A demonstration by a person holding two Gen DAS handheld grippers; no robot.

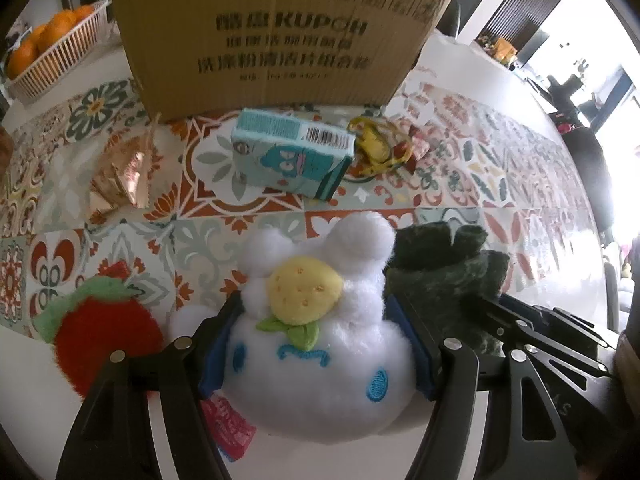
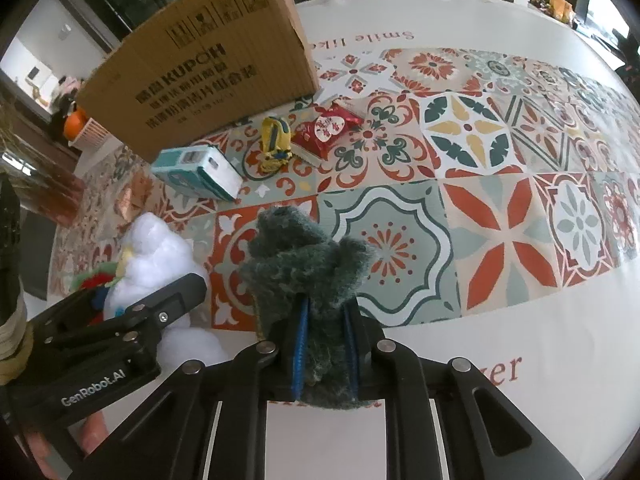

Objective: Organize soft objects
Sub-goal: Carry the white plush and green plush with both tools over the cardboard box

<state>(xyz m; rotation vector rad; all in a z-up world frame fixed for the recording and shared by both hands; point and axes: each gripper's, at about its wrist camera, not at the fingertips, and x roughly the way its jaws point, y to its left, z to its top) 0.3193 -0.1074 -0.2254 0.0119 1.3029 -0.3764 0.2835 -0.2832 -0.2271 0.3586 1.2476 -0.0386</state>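
Now right claw [image 2: 324, 344] pinches dark-green plush [image 2: 304, 256]; left claw [image 1: 316, 344] clasps white plush [image 1: 320, 344].

Both cameras sit close above the table [image 1: 460, 168], looking steeply down; both see the cardboard box [image 1: 276, 36] (far side).

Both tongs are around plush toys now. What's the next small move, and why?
Probably lift both toward the cardboard box. The right tongs are shut on the dark green plush, and the left tongs flank the white plush, pads at its sides. The box stands just behind.
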